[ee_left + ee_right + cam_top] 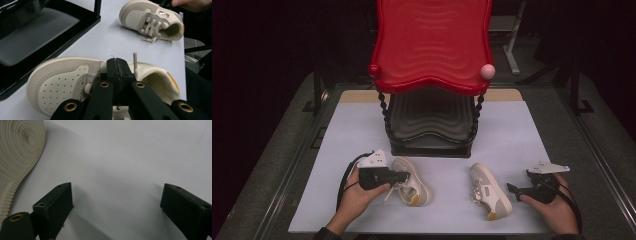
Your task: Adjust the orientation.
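Under left gripper (406, 176), left shoe (414, 189), jaws pressed together over its laces

No readable text, label, brand or number appears on anything.

The left shoe (75, 85) looks like soft cream leather with tiny punched holes on the toe, and rougher grey patches that may be suede. Its lace (135, 62) is a stiff cloth cord. The right shoe (17, 152) has a rubber sole with bumpy ridged rings. The left gripper (117, 68) and right gripper (117, 205) are dull black plastic with shiny brass-coloured rings. The red rack top (432, 45) is glossy wavy plastic. The table cover (512, 135) is smooth and matt.
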Tool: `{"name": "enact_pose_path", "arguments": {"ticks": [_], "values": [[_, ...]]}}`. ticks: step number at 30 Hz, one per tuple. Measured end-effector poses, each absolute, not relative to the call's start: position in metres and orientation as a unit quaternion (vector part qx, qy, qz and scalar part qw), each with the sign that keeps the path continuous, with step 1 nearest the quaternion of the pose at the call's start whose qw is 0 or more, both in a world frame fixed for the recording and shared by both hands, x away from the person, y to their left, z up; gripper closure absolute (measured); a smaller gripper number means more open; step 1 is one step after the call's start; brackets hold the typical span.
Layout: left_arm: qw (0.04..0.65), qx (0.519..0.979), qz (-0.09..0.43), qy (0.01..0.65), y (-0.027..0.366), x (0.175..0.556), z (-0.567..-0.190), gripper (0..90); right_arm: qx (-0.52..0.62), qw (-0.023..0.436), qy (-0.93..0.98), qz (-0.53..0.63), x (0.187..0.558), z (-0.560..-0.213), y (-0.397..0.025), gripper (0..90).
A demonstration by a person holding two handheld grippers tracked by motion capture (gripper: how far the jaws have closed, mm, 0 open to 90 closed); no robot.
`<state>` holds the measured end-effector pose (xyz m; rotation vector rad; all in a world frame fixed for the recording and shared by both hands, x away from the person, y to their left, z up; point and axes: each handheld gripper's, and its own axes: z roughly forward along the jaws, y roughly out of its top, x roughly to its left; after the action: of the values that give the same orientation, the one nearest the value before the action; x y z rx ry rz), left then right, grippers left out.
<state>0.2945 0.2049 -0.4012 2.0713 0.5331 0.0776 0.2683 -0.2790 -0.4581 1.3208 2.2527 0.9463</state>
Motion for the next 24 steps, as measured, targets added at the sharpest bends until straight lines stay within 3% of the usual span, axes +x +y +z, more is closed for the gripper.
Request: {"name": "enact_pose_path", "arguments": {"ticks": [21,24], "values": [[0.458,0.858,0.047,0.229,0.164,0.322,-0.409,89.8,0.468,0.181,0.797,0.336,0.268,-0.458,-0.279,9.6],[0.466,0.85,0.048,0.239,0.169,0.319,-0.401,83.9,0.468,0.181,0.797,0.336,0.268,-0.458,-0.279,9.6]]}}
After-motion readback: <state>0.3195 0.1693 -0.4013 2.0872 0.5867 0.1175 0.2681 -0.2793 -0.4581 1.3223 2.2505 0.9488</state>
